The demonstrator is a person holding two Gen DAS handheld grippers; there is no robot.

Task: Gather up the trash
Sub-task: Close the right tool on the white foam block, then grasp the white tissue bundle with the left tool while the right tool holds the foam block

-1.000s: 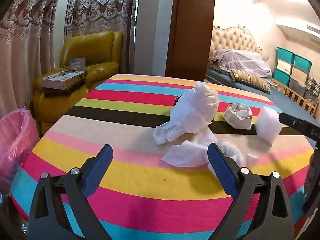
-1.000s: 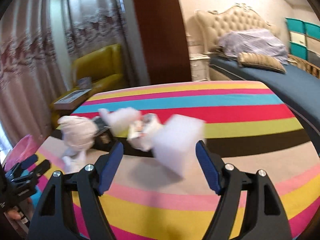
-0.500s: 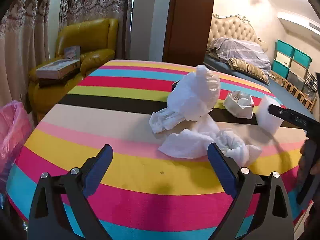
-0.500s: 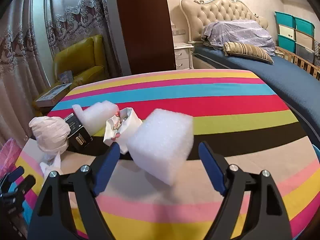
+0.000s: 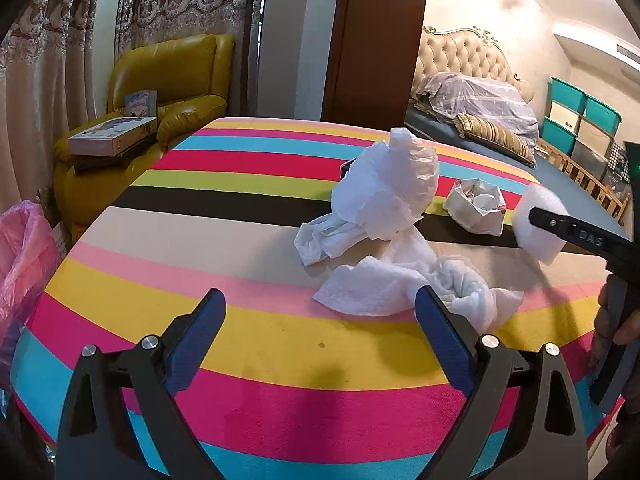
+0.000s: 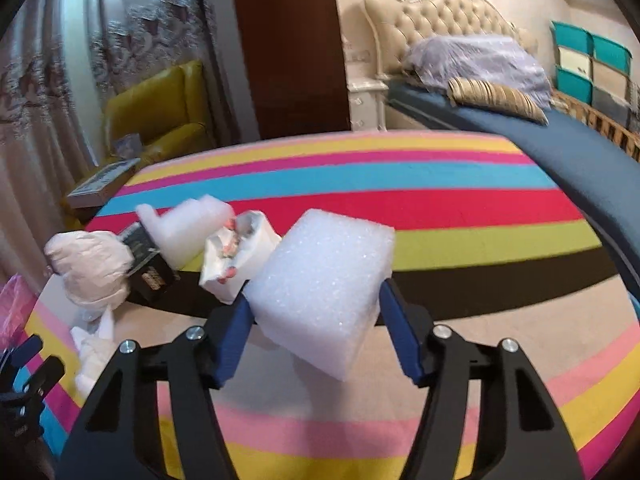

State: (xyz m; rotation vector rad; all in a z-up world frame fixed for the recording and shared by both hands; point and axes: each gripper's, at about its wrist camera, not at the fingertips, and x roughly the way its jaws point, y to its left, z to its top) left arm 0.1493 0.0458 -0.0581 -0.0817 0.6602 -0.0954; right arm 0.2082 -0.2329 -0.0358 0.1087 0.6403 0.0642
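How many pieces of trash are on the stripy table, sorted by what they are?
White foam pieces: 2, a block and a notched chunk
Crumpled plastic bags: 1
Crumpled tissues: 1 pile
Crumpled paper wrappers: 1
Small black boxes: 1
Total: 6

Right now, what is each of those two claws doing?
Left gripper: open, holding nothing.
Right gripper: its jaws have just been closing and now press on the white foam block.
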